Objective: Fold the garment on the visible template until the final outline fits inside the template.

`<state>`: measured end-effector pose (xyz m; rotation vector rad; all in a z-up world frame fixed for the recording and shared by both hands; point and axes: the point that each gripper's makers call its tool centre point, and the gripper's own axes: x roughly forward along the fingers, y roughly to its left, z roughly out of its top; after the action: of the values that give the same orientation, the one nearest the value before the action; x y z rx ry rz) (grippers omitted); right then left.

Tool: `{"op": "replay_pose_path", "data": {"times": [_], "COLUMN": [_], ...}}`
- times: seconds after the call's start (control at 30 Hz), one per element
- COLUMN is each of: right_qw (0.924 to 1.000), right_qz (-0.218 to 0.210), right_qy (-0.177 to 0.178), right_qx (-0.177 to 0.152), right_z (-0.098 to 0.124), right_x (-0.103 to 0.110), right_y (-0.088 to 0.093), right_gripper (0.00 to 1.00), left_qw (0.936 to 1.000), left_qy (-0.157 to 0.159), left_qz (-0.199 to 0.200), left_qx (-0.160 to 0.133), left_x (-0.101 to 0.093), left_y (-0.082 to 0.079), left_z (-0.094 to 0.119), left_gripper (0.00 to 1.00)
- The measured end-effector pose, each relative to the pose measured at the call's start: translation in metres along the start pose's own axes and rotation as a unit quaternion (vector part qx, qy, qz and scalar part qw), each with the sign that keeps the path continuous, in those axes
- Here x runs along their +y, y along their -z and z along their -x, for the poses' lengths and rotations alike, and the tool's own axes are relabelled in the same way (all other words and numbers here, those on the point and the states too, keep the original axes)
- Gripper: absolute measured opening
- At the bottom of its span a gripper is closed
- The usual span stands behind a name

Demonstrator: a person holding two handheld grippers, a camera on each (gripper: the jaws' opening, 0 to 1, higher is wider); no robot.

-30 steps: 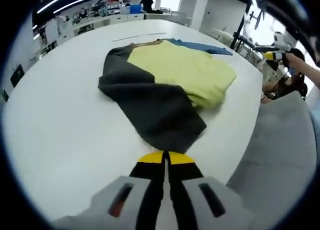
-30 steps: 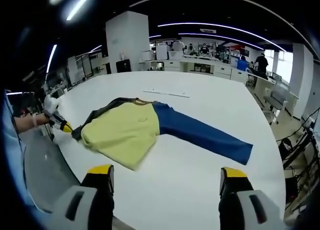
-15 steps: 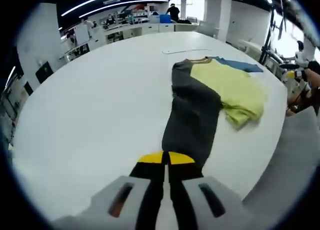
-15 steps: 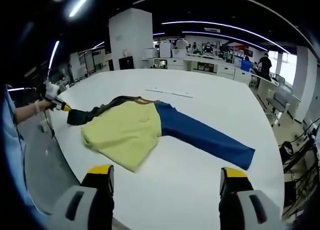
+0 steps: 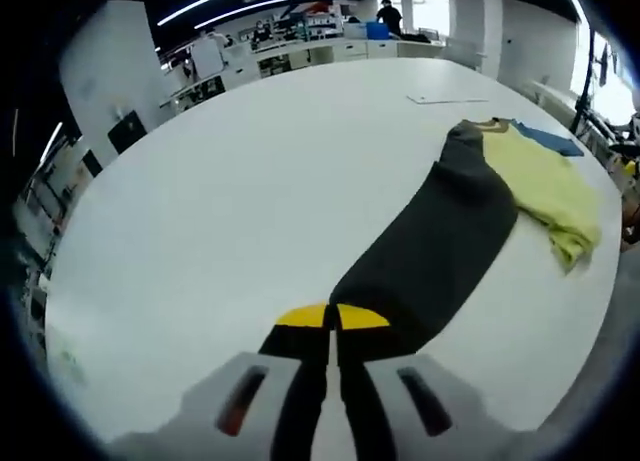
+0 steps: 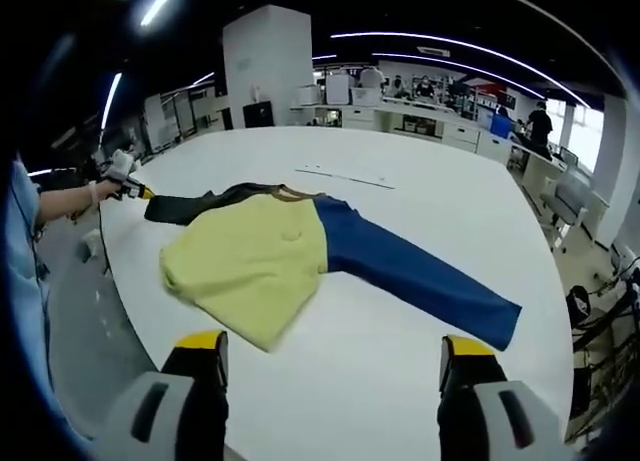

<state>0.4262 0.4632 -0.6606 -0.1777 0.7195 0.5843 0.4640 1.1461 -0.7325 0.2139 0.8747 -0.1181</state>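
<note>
- On the white worktop [image 6: 440,211] lies the garment [image 6: 260,266], yellow body flat, blue sleeve [image 6: 420,281] stretched out to one side.
- The left claw [image 5: 331,318] is clenched on the dark sleeve [image 5: 430,256], drawn out straight.
- The right claw [image 6: 330,356] hangs released near the worktop edge.
- A thin pale strip [image 6: 345,176] beyond the collar is possibly a template mark.

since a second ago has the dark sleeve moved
Yes. The left gripper has pulled the dark sleeve out straight, away from the yellow body.
</note>
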Motion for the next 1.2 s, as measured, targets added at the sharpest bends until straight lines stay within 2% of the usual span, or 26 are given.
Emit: {"op": "replay_pose_path", "data": {"times": [0.13,0.23,0.43,0.6,0.83,1.07,1.13,1.2], "right_qw": [1.0000,0.9999,0.9999,0.9998,0.9997,0.9996,0.9997,0.9997], "right_qz": [0.004,-0.011,-0.010,-0.017,-0.024,-0.026,-0.025,-0.025], "right_qy": [-0.002,-0.002,-0.003,0.000,0.003,0.005,0.007,0.007], "right_qx": [0.000,-0.012,-0.002,0.004,0.007,0.008,0.006,0.005], "right_z": [-0.006,-0.010,-0.014,-0.013,-0.010,-0.009,-0.009,-0.008], "right_x": [0.001,-0.001,0.001,-0.001,-0.002,-0.001,-0.001,0.000], "right_y": [-0.003,-0.008,0.001,0.006,0.010,0.012,0.011,0.011], "right_gripper": [0.89,0.88,0.88,0.88,0.88,0.88,0.87,0.87], "left_qw": [0.9999,0.9998,0.9992,0.9977,0.9961,0.9963,0.9963,0.9968], "left_qy": [-0.005,-0.016,-0.030,-0.045,-0.057,-0.063,-0.070,-0.071], "left_qz": [0.014,0.003,0.004,-0.019,-0.019,-0.019,-0.033,-0.031], "left_qx": [0.003,0.012,0.027,0.048,0.064,0.055,0.037,0.019], "left_x": [0.017,0.030,0.054,0.062,0.062,0.062,0.061,0.059], "left_y": [-0.003,-0.004,-0.006,-0.006,-0.003,-0.005,-0.010,-0.015], "left_z": [-0.014,-0.021,-0.035,-0.046,-0.054,-0.051,-0.047,-0.041], "left_gripper": [0.00,0.00,0.00,0.00,0.00,0.00,0.00,0.00]}}
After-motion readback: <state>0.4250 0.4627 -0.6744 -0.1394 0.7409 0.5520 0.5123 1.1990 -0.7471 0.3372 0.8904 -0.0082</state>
